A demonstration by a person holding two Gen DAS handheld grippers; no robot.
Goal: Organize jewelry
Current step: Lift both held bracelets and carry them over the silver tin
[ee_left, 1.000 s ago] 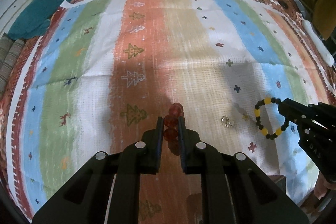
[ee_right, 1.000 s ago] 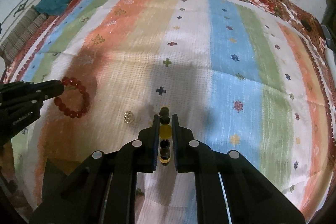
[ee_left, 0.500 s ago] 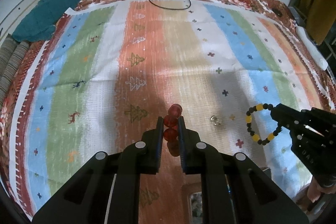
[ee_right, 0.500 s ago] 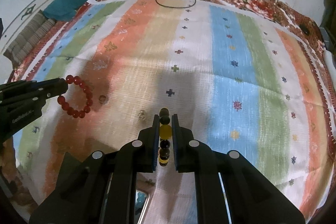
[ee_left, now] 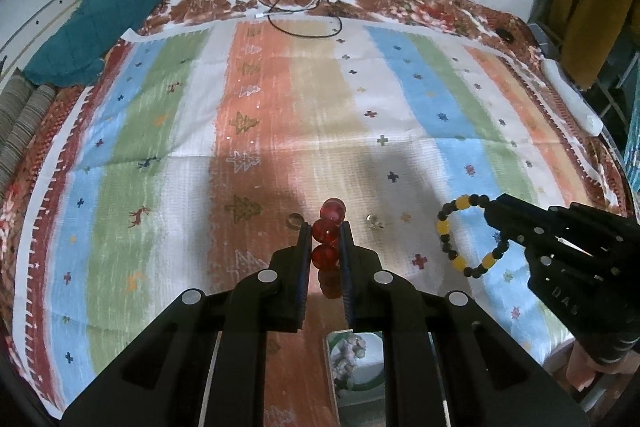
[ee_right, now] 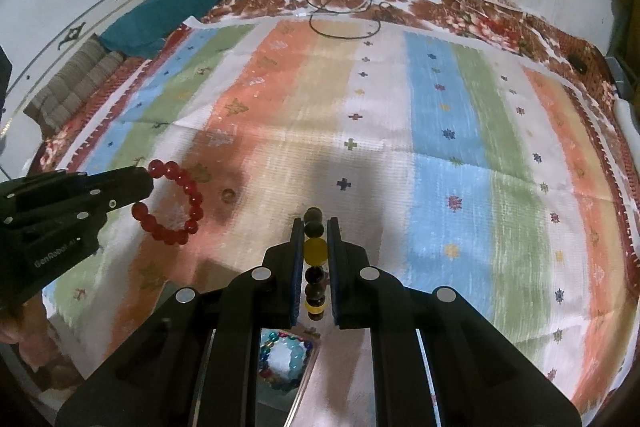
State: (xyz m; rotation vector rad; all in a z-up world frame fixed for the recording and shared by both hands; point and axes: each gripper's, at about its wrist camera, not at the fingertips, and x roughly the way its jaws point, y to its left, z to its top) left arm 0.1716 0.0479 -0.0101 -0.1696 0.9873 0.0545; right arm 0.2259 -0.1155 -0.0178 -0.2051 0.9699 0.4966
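My left gripper (ee_left: 326,241) is shut on a red bead bracelet (ee_left: 329,229), held edge-on above the striped cloth; the bracelet shows as a full ring in the right wrist view (ee_right: 176,205). My right gripper (ee_right: 314,239) is shut on a black and yellow bead bracelet (ee_right: 314,253), also seen as a ring in the left wrist view (ee_left: 464,235). Two small rings lie on the cloth, one (ee_left: 295,220) left of the left gripper and one (ee_left: 374,221) right of it. A box of beaded jewelry (ee_right: 282,363) shows below my right gripper.
A striped patterned cloth (ee_left: 360,99) covers a bed. A teal pillow (ee_left: 100,27) lies at the far left, a black cable (ee_left: 300,3) loops at the far edge, and a white object (ee_left: 572,99) lies at the right edge. A container (ee_left: 354,363) shows under the left gripper.
Both grippers have lifted and pulled back toward the near edge with their bracelets still held. More of the cloth and the wall is in view, and the boxes below have appeared.
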